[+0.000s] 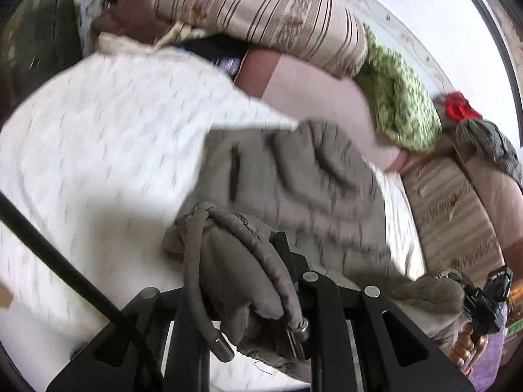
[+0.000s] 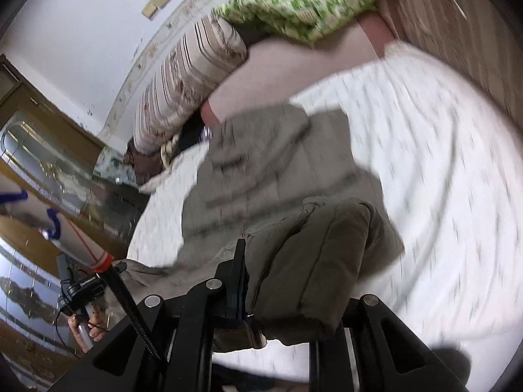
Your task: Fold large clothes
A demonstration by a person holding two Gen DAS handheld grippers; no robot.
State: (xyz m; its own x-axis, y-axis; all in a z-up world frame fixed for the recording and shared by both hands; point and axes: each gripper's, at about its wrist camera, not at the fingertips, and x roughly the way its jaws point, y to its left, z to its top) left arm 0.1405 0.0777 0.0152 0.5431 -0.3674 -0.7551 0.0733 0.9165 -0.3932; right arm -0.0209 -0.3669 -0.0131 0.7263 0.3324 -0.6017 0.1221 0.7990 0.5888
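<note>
White walls close off the far side of a bed [image 1: 81, 150] covered by one pale sheet with small dark flecks; both views are smeared by motion. Along the headboard side lie one striped beige pillow [image 1: 261, 9], one green-and-white patterned bundle [image 1: 398, 111], one red cloth [image 1: 459, 107] and one grey knitted item [image 1: 490, 143], with a pink cover [image 1: 313, 98] showing beneath them. No box, basket or other container shows in either view; everything sits loose on the bed.

One large grey-brown garment [image 1: 294, 176], a hooded piece with two drawstrings ending in metal tips, lies spread across the middle of the bed and hangs up toward both cameras.

From the left wrist view, the left tool [image 1: 294, 294] stands narrow, its jaws clamped on a bunched fold of the garment at the drawstring end; the two cords loop over the cloth just in front of the fingers. The right tool [image 1: 487, 297] appears at the right edge of this view, held by a hand [image 1: 464, 346], with a stretch of the garment's edge reaching to it.

From the right wrist view, the right tool [image 2: 245, 297] is likewise narrow, pinching a thick folded wad of the same garment [image 2: 261, 163], which drapes over the right side of its frame. The left tool [image 2: 81, 290] shows at the lower left, gripped by a hand [image 2: 88, 326] below a pale sleeve [image 2: 78, 241] with a red cuff. A wooden cabinet [image 2: 49, 121] stands beyond the bed.
</note>
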